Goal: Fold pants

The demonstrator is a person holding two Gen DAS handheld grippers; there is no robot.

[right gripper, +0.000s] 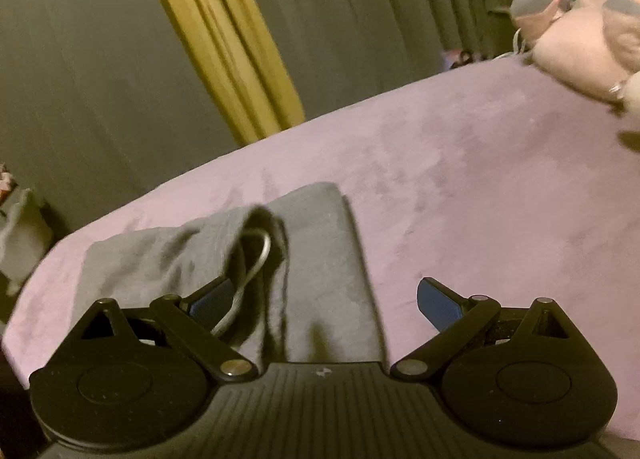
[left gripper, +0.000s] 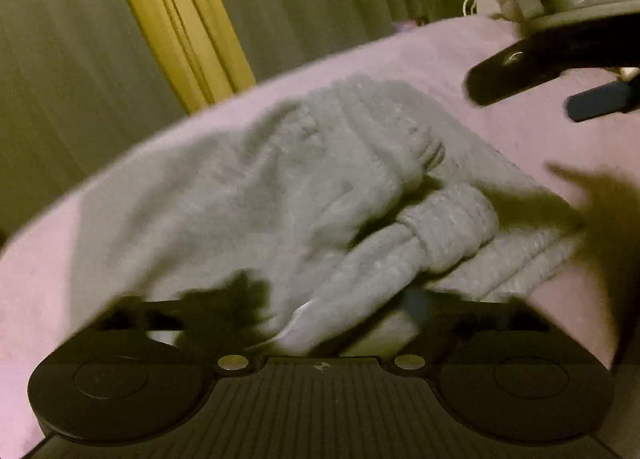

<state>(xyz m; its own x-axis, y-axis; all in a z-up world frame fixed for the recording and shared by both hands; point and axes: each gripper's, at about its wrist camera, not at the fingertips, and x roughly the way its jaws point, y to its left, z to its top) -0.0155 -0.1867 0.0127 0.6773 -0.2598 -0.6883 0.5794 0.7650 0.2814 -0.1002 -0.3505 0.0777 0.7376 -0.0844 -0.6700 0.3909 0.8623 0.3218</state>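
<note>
Grey sweatpants [left gripper: 256, 195] lie bunched on a pink-purple bedspread [left gripper: 460, 55]; they also show in the right wrist view [right gripper: 320, 259], with a drawstring loop [right gripper: 260, 255]. Cloth drapes over my left gripper [left gripper: 320, 319], hiding its fingers; one blue pad edge [left gripper: 414, 305] peeks out. Whether it is shut on the cloth is unclear. My right gripper [right gripper: 324, 303] is open, just above the pants, its left finger [right gripper: 212, 301] by the drawstring. It also shows open in the left wrist view [left gripper: 560, 95], above the pants' right part.
Dark curtains with a yellow strip [right gripper: 224, 43] hang behind the bed. A pink plush toy [right gripper: 584, 35] lies at the bed's far right corner. A grey bin or basket [right gripper: 20, 235] stands on the floor at the left.
</note>
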